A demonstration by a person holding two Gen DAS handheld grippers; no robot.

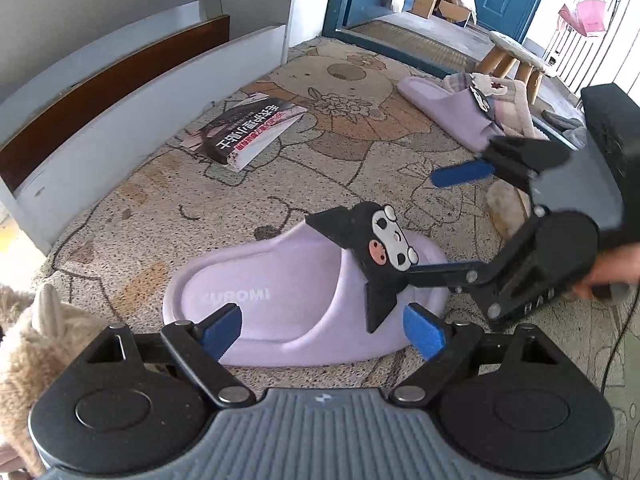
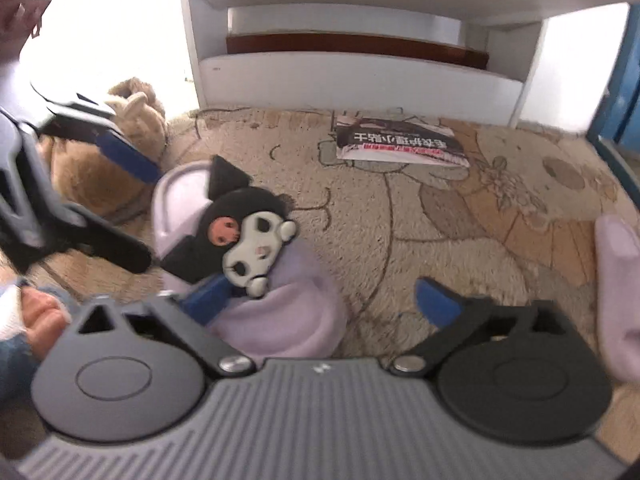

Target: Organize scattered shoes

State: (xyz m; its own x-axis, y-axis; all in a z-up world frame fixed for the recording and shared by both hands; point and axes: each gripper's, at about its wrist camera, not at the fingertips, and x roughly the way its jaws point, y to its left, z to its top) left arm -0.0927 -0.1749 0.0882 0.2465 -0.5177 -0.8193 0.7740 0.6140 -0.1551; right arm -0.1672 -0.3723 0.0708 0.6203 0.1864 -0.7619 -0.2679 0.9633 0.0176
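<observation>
A: What does the left wrist view show?

B: The left gripper (image 1: 320,334) is spread wide over a purple slipper (image 1: 280,300) that lies on the rug (image 1: 160,200). Its blue pads stand at the slipper's near side and pinch nothing. A black cartoon head (image 1: 376,252) sits on the slipper's strap. The right gripper (image 1: 440,232) comes in from the right, also spread. A second purple slipper (image 1: 452,110) lies near the rug's far right corner, beside a stool (image 1: 516,56). A book (image 1: 248,128) lies near the rug's far edge.

A: And the right wrist view?

B: It is blurred. The right gripper (image 2: 324,300) is spread wide, holding nothing; its left pad is at the slipper (image 2: 280,312). A furry brown slipper (image 2: 132,140) lies behind.
</observation>
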